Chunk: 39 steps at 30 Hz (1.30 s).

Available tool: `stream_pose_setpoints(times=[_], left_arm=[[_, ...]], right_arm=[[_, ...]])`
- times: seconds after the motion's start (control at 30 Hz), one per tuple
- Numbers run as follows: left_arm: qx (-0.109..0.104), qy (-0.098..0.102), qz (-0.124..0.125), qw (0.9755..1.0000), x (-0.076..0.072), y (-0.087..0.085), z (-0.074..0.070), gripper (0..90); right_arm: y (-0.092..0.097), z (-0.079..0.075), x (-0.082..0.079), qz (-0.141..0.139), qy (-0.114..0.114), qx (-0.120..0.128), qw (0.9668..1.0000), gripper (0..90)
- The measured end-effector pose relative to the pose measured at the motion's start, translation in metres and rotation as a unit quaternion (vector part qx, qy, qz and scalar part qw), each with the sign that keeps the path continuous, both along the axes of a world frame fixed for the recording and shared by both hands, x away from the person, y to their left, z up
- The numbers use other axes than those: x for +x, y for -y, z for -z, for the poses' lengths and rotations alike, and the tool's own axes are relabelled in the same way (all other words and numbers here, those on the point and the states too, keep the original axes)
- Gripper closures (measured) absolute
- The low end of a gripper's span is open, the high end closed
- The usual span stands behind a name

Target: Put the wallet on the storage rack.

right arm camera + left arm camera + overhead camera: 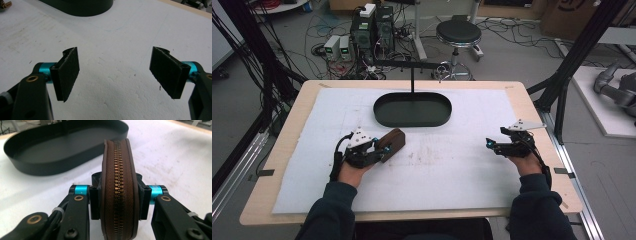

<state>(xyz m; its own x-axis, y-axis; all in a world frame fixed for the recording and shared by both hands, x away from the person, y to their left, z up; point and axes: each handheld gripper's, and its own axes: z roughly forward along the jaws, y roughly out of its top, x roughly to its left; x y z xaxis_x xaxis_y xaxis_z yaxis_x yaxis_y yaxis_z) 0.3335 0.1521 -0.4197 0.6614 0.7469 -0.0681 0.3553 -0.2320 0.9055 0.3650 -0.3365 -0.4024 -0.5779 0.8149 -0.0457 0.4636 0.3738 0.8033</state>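
In the high view the left gripper (381, 148) sits left of centre in the frame, on the white foam mat (462, 170), and its jaws are clamped on a brown zippered leather case (392, 141). The case points toward the upper right, just below the black oval tray (412, 109) at the middle of the frame. In the left gripper view the case (119, 195) stands on edge between the two pads — brass zipper facing the camera, one pad pressed against each leather side. The tray (62, 150) fills the upper left of that view, near the case but apart from it.

The right gripper (492, 145) rests at the right of the high view, well apart from the case. In the right gripper view its jaws stand wide, the pads (68, 72) spread toward either edge of the frame — bare mat between them.
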Motion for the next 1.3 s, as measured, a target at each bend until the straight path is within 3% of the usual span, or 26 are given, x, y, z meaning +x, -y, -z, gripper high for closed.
stream_pose_setpoints(times=[0.23, 0.43, 0.57, 0.77, 0.9, 1.13, 1.23, 1.3], left_arm=[[-0.028, 0.013, -0.010, 0.9995, 0.032, -0.001, -0.026, 64.8], [-0.039, 0.020, -0.025, 0.9987, 0.067, -0.005, -0.051, 64.7], [-0.049, 0.007, -0.033, 0.9982, 0.093, -0.006, -0.058, 64.7], [-0.048, -0.024, -0.044, 0.9976, 0.129, -0.001, -0.049, 64.7], [-0.075, -0.050, -0.045, 0.9949, 0.147, 0.006, -0.038, 64.6], [-0.067, -0.082, -0.056, 0.9927, 0.168, 0.016, -0.017, 64.7], [-0.088, -0.091, -0.071, 0.9894, 0.173, 0.014, -0.011, 64.6], [-0.080, -0.099, -0.091, 0.9877, 0.174, 0.012, -0.011, 64.0]], right_arm=[[0.003, 0.001, 0.000, 0.000, 0.001, 0.007, 1.0000, 24.3], [0.006, 0.002, 0.000, 0.001, -0.001, 0.013, 0.9999, 24.2], [0.006, 0.001, -0.001, 0.000, -0.002, 0.018, 0.9998, 24.3], [0.006, 0.002, -0.002, -0.003, -0.001, 0.019, 0.9998, 24.2], [0.007, 0.002, -0.003, -0.004, 0.002, 0.021, 0.9998, 24.3], [0.007, 0.003, -0.004, -0.005, -0.001, 0.024, 0.9997, 24.2], [0.008, 0.003, -0.004, -0.006, 0.001, 0.022, 0.9997, 24.2], [0.008, 0.004, -0.004, -0.005, 0.000, 0.022, 0.9997, 24.3]])
